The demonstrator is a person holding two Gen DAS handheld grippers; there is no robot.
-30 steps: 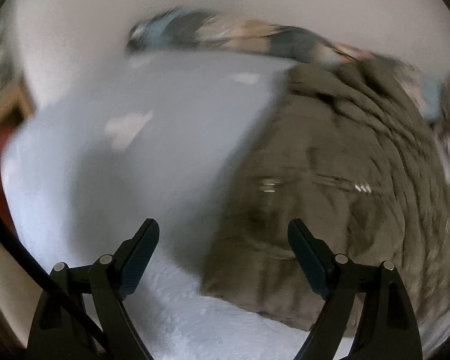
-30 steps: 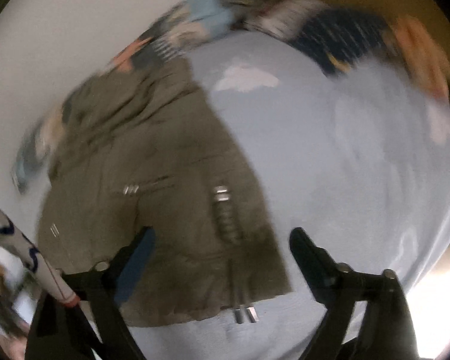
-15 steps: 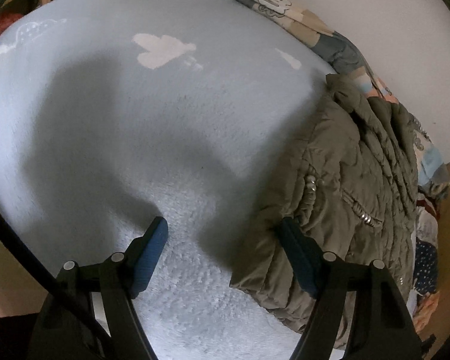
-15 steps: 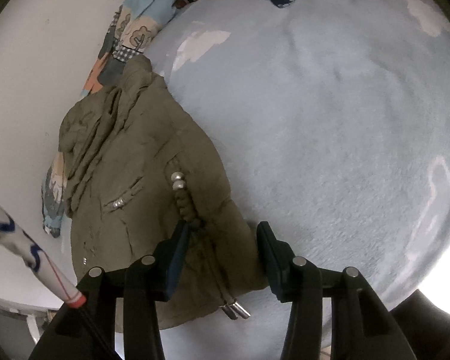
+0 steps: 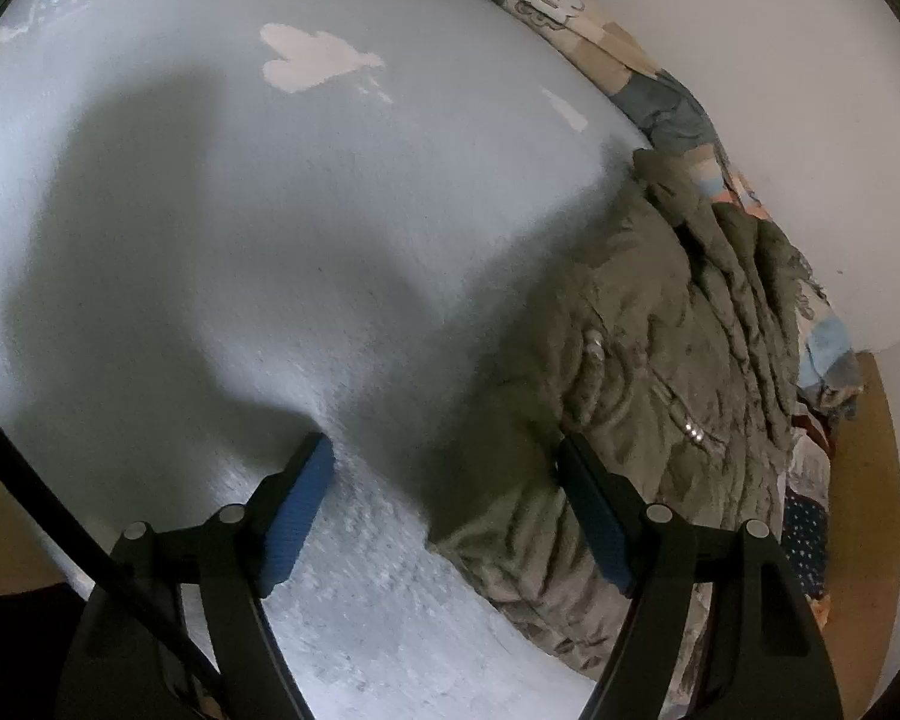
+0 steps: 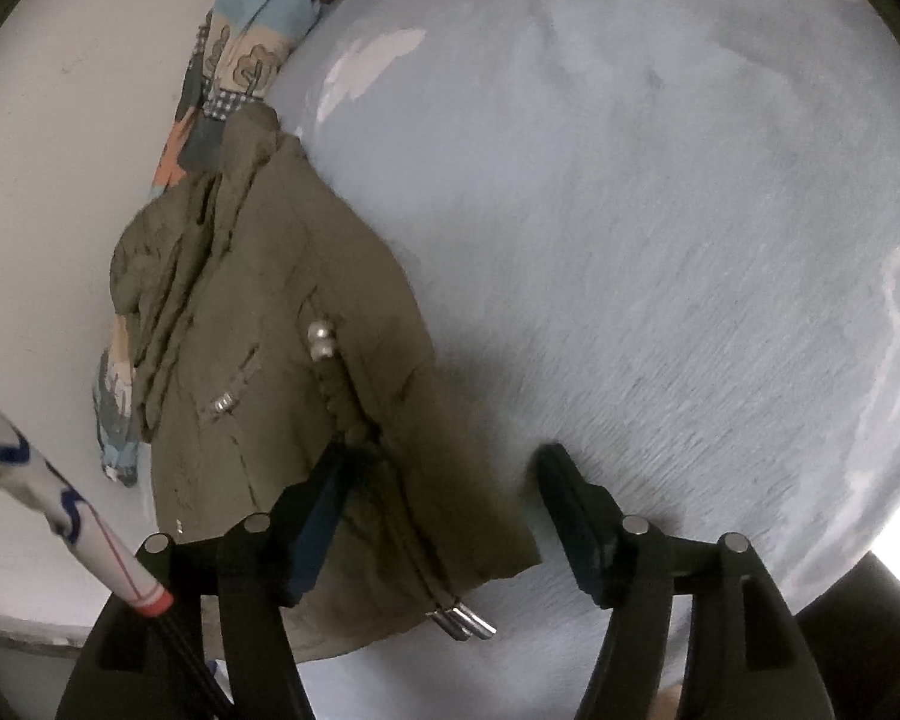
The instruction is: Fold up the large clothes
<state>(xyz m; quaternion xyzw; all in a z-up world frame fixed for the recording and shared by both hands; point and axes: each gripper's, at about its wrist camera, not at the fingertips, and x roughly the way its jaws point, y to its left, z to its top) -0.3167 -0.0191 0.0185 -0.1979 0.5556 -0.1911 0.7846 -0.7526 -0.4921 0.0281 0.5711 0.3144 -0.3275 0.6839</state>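
An olive-green padded jacket (image 5: 660,396) lies folded on a pale blue fleece blanket (image 5: 270,240), at the right in the left wrist view and at the left in the right wrist view (image 6: 258,372). My left gripper (image 5: 444,492) is open and empty, its right finger over the jacket's near edge. My right gripper (image 6: 444,498) is open and empty just above the jacket's lower corner, where a drawstring with metal tips (image 6: 462,624) hangs out.
A patchwork quilt (image 6: 240,60) is bunched along the white wall behind the jacket. The blue blanket (image 6: 660,240) spreads wide to the right of the jacket. A striped sleeve or strap (image 6: 72,516) crosses the lower left of the right wrist view.
Both grippers have swung and settled lower, closer to the jacket's near edge. The right gripper narrowed half a second ago and has opened wide again. The jacket has not moved.
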